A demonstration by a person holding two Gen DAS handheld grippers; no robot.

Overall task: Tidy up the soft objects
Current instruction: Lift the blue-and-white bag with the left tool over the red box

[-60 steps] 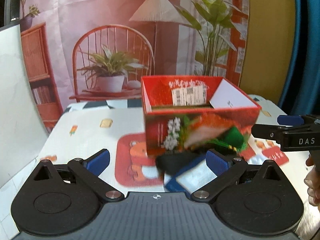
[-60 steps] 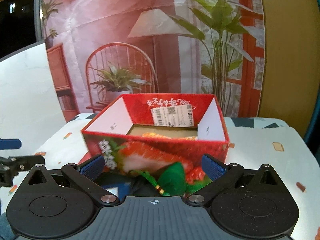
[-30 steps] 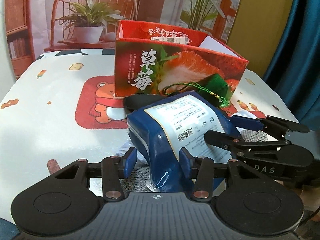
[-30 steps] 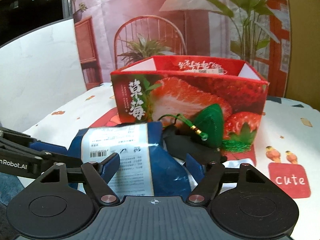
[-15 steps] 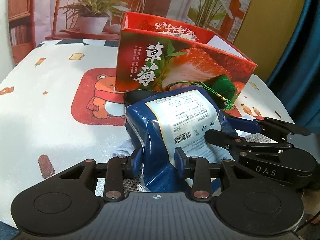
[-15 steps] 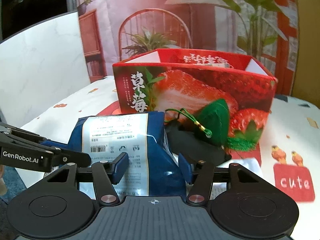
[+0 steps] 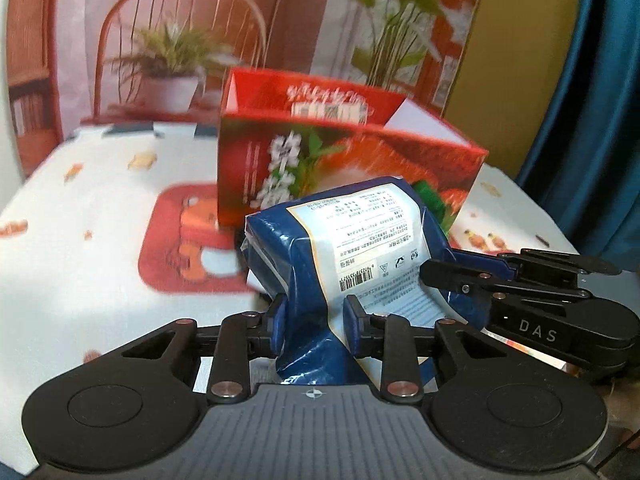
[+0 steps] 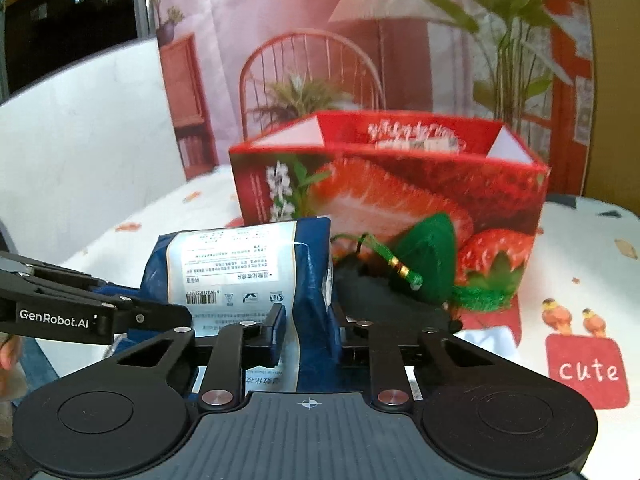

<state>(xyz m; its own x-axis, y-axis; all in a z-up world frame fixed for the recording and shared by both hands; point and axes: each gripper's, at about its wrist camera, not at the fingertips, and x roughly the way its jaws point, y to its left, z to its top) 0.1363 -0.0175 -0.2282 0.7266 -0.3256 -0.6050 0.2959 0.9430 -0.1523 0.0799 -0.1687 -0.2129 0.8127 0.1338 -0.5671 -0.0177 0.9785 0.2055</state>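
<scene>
Both grippers pinch the blue packet (image 7: pixel 360 248) in front of the red box (image 7: pixel 320 168) on the table (image 7: pixel 80 240). The left gripper (image 7: pixel 314 326) and right gripper (image 8: pixel 310 330) have just been closing, and their jaws now squeeze the packet's near end.

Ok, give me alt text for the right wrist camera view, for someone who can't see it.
The right gripper pinches a blue soft package, its jaws having just closed on it, while the left gripper reaches in from the left to the same package. Behind stand a red strawberry box, with a green tasselled pouch against it, on a cartoon tablecloth.
</scene>
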